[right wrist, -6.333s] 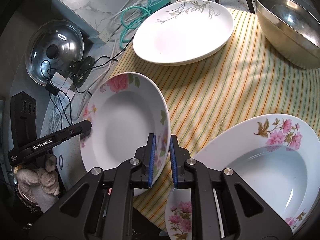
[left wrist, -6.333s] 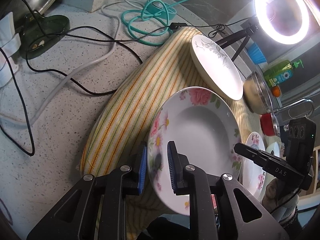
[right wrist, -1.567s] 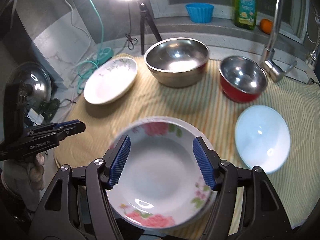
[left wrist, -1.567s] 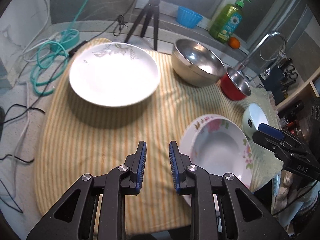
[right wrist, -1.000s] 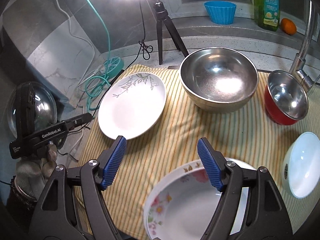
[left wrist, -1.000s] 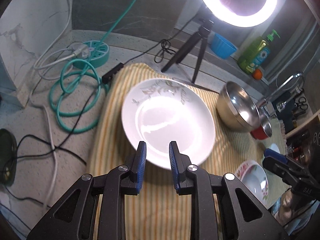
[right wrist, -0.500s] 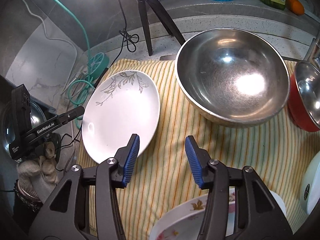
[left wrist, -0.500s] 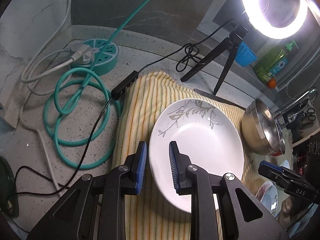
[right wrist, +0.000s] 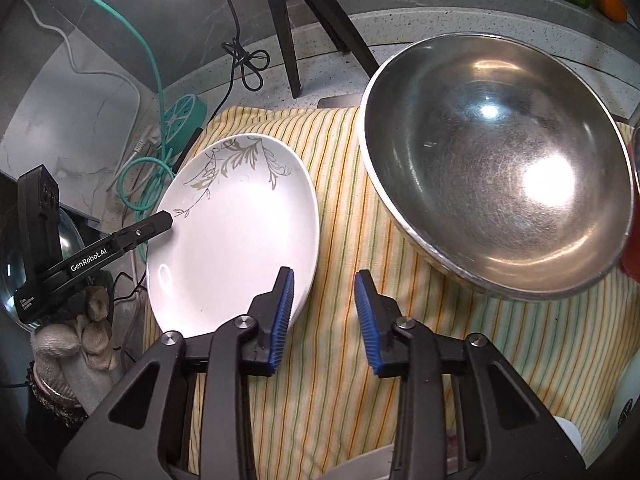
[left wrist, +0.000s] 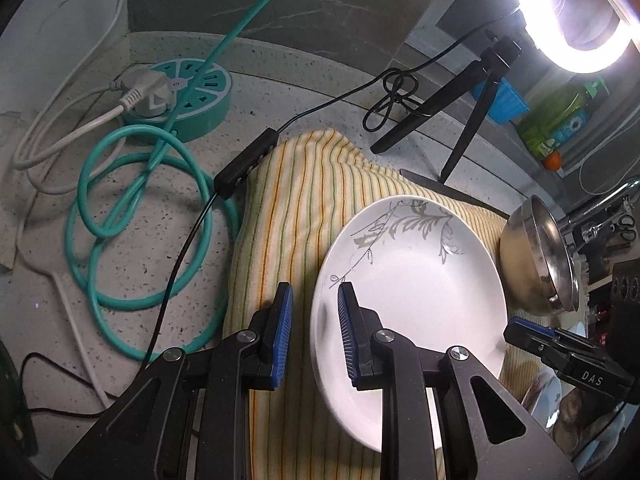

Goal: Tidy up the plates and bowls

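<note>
A white plate (left wrist: 420,300) with a grey leaf pattern lies on the striped cloth (left wrist: 304,208). My left gripper (left wrist: 314,332) stands astride the plate's left rim with a narrow gap, and its pads do not press on the rim. In the right wrist view the same plate (right wrist: 240,240) sits left of centre. My right gripper (right wrist: 324,320) is at the plate's right rim, which lies between the jaws close to the left pad. Those jaws are closing and are not touching the rim. Each gripper's tip shows in the other view: right gripper (left wrist: 520,328), left gripper (right wrist: 160,220).
A large steel bowl (right wrist: 500,160) sits just right of the plate, with a red bowl (right wrist: 634,240) beyond it. Tripod legs (left wrist: 460,120), a teal power strip (left wrist: 180,92) and coiled cables lie behind and to the left. A white bowl (right wrist: 628,400) is at the right edge.
Both grippers came forward and down to the leaf-pattern plate, one at each rim. The right jaws narrowed from wide apart. The floral plate has dropped out of view at the bottom.
</note>
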### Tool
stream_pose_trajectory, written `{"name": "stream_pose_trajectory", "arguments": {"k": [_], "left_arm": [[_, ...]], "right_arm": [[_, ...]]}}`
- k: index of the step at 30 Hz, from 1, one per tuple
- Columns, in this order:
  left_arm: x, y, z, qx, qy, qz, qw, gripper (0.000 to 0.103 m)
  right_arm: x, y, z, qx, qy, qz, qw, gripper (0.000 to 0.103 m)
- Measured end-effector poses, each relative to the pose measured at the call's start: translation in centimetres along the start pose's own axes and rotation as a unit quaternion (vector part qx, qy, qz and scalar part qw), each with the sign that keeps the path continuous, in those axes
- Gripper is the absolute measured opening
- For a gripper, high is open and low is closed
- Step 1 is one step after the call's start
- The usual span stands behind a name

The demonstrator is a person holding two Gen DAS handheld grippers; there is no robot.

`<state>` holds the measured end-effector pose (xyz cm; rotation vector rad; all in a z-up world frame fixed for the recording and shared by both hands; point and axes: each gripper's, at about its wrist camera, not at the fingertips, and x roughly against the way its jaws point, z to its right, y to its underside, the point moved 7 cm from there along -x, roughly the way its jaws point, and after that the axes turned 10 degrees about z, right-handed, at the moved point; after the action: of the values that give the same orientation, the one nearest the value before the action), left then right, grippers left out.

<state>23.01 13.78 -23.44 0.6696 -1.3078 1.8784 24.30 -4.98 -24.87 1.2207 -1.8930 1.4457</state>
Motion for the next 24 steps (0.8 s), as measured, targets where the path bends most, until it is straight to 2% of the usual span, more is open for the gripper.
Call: {"name": "stream_pose_trajectory", "arguments": {"k": [13, 24], "left_arm": [[-0.7, 0.1, 0.5, -0.011, 0.006, -0.013, 0.9998, 0.013], [-0.5, 0.3, 0.8, -0.012, 0.009, -0.014, 0.9998, 0.013]], "right_arm": [[-2.0, 0.1, -0.7, 0.004, -0.019, -0.023, 1.0, 0.01], [-1.6, 0.3, -0.8, 0.013, -0.014, -0.027, 0.999, 0.009]]}}
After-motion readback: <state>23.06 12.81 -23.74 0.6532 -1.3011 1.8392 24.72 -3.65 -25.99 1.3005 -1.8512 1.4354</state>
